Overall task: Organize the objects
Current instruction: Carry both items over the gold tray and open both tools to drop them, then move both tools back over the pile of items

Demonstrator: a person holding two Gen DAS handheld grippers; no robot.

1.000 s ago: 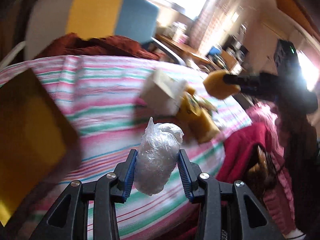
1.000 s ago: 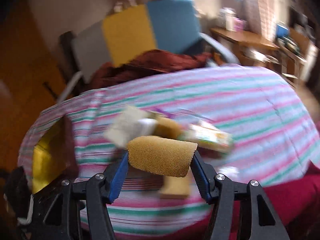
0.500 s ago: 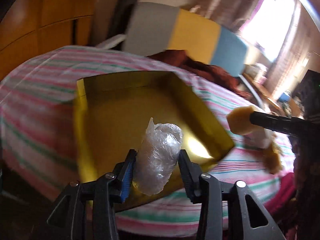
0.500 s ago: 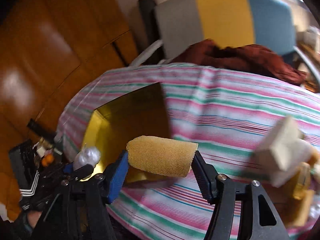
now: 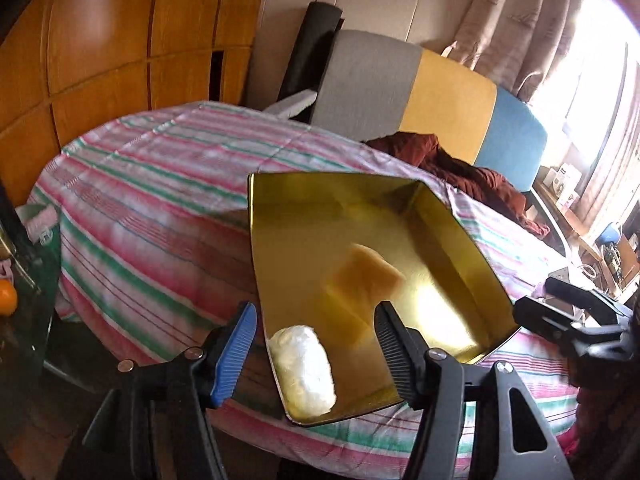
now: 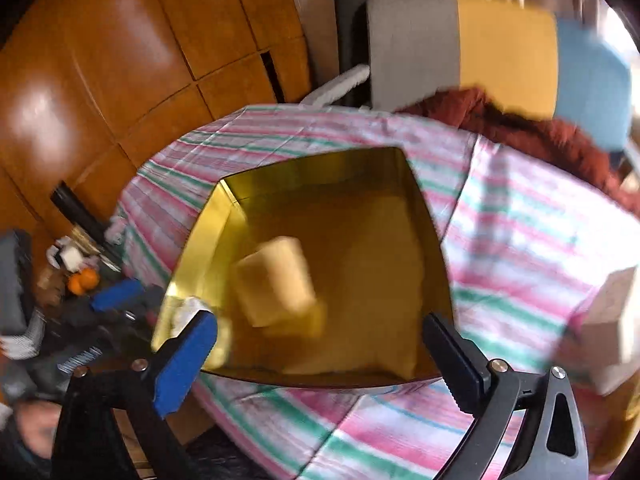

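Both loads have left the jaws since half a second earlier, when we saw the wrapped bundle pinched in the left gripper and the sponge pinched in the right; the 2 items now lie in the tray.

Left wrist view: we see the left gripper (image 5: 314, 344) with its jaws opening and nothing pressed between them. The plastic-wrapped bundle (image 5: 303, 366), white and crinkled, rests on the floor of the gold tray (image 5: 320, 196) at its near corner, below the spread fingers. The yellow sponge (image 5: 366, 276), blurred, sits toward the tray's middle, with its reflection in the shiny floor. The tray lies on the striped cloth (image 5: 160, 184) near the table's edge. The right gripper's black body shows at the right edge, just beside the tray.

Right wrist view: we see the right gripper (image 6: 320, 344) with jaws opening, spread wide and empty. The sponge (image 6: 276, 280) appears blurred inside the tray (image 6: 320, 164); whether it has settled or is tumbling we cannot tell. A white box (image 6: 612, 320) waits on the cloth at the right, outside the tray.

We judge the step in hand to be the release of 2 items into the tray. The next move calls for withdrawing both grippers clear of the tray walls and turning toward the items left on the cloth.
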